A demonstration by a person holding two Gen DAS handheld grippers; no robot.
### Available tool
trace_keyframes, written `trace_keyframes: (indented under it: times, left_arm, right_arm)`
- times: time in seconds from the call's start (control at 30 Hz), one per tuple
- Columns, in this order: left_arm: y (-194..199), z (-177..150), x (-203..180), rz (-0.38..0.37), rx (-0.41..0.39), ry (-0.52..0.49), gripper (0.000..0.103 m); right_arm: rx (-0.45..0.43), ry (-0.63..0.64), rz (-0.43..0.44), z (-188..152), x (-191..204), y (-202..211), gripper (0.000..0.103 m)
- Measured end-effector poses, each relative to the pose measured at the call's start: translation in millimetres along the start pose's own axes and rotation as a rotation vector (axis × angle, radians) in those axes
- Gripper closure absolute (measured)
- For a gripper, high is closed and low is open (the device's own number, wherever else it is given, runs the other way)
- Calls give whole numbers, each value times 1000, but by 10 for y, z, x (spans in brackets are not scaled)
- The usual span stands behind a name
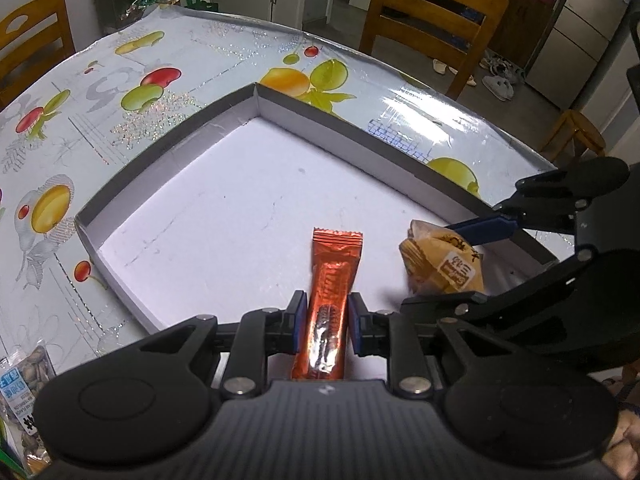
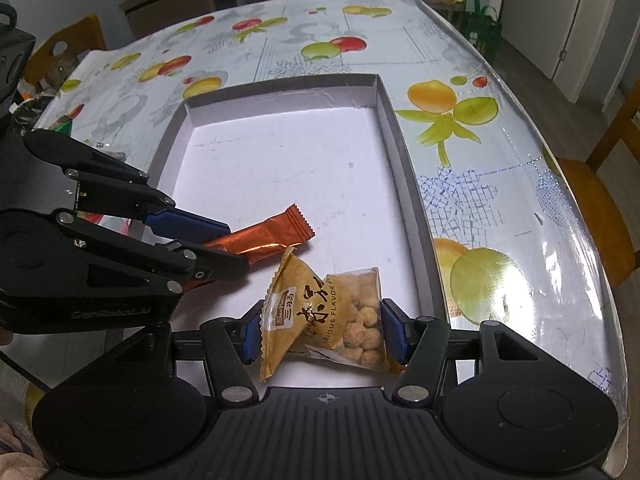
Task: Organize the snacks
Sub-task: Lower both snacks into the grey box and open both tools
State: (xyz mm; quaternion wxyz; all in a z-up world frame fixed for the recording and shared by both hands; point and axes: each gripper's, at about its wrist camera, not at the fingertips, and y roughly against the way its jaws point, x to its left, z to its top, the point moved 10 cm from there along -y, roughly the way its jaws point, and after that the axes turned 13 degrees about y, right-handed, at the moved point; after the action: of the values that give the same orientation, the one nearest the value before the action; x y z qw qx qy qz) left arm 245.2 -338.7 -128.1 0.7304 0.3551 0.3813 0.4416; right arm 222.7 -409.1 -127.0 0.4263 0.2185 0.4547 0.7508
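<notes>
A shallow white box (image 1: 256, 98) with a grey rim lies on the fruit-patterned table. My left gripper (image 1: 326, 300) is shut on an orange foil snack stick (image 1: 334, 264) that points out over the box floor near its front corner. From the right wrist view, that left gripper (image 2: 236, 247) comes in from the left with the stick (image 2: 276, 232) just above the floor. My right gripper (image 2: 323, 310) is shut on a yellow bag of coated nuts (image 2: 320, 312), held just right of the stick. In the left wrist view, the right gripper (image 1: 444, 264) and the bag (image 1: 452, 268) are at the right.
A clear packet of seeds (image 1: 24, 380) lies on the table at the lower left, outside the box. Wooden chairs (image 1: 432, 20) stand around the table, and a stool (image 1: 576, 132) is beyond the far edge. A green-edged packet (image 2: 64, 124) lies left of the box.
</notes>
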Motion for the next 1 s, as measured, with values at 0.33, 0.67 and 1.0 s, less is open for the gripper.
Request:
trace_keyframes:
  times: [0.33, 0.67, 1.0]
  left_arm:
    - [30, -15, 39, 21, -21, 5, 67]
    - [215, -15, 37, 22, -58, 12, 67]
    - [447, 4, 115, 65, -104, 32, 67]
  right_arm:
    - [-2, -6, -22, -19, -13, 56, 38]
    - [-48, 10, -63, 47, -20, 218, 26]
    - [-124, 4, -82, 205, 2, 387, 21]
